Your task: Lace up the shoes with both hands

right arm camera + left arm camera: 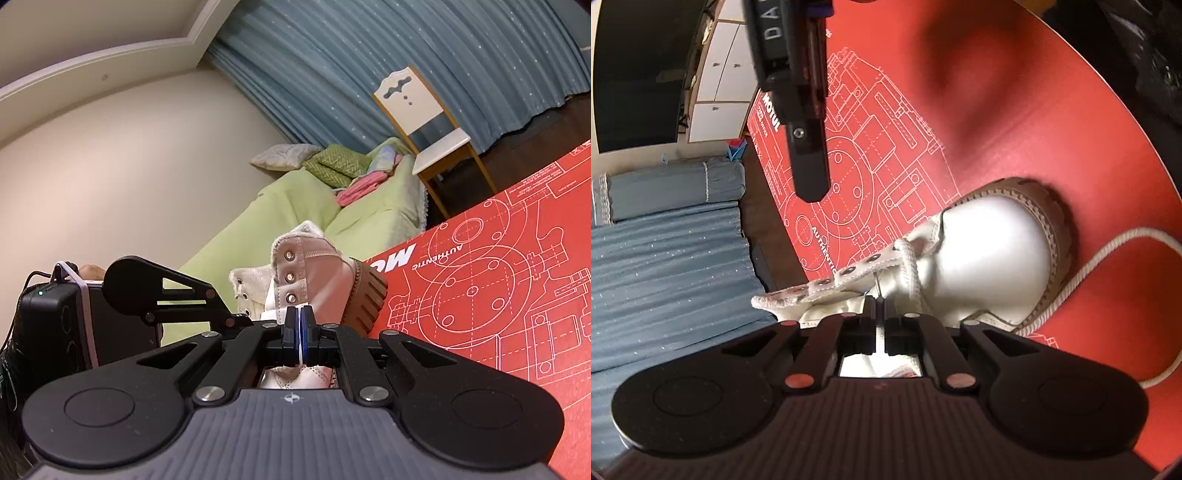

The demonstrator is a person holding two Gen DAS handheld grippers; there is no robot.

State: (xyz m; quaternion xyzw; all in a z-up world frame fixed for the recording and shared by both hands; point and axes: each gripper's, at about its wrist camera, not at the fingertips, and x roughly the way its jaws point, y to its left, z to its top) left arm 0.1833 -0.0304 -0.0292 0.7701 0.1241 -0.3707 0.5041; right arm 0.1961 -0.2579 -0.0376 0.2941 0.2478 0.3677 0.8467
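The red mat (1015,122), printed with white technical line drawings, carries the only task item and runs out of frame at 12 and 3 o'clock in the left wrist view. No container is present; nothing is stored in or on anything except the shoe on the mat.

The white shoe (990,251) lies on the mat at about 4 o'clock from the left view's centre, toe cap toward 3 o'clock. Its brown, stitched sole edge (1058,225) rims the toe. In the right wrist view the same shoe (314,266) shows its eyelet flap and ridged brown heel at centre; its lower half is cut off behind the gripper body.

The white lace (1082,273) crosses the lowest eyelets, then trails loose over the mat toward 3 o'clock and curves back to 5 o'clock.

The left gripper (880,306) points down over the shoe's tongue, its jaws closed together. A thin pale strand rises from between the tips; whether it is pinched cannot be told.

The right gripper (299,314) points nearly level at the eyelet flap. Its jaws stand a narrow slit apart, and a thin white strip shows in the slit; whether the pads press it is unclear. In the left view it (809,184) hangs in from 11 o'clock, above the mat and apart from the shoe.
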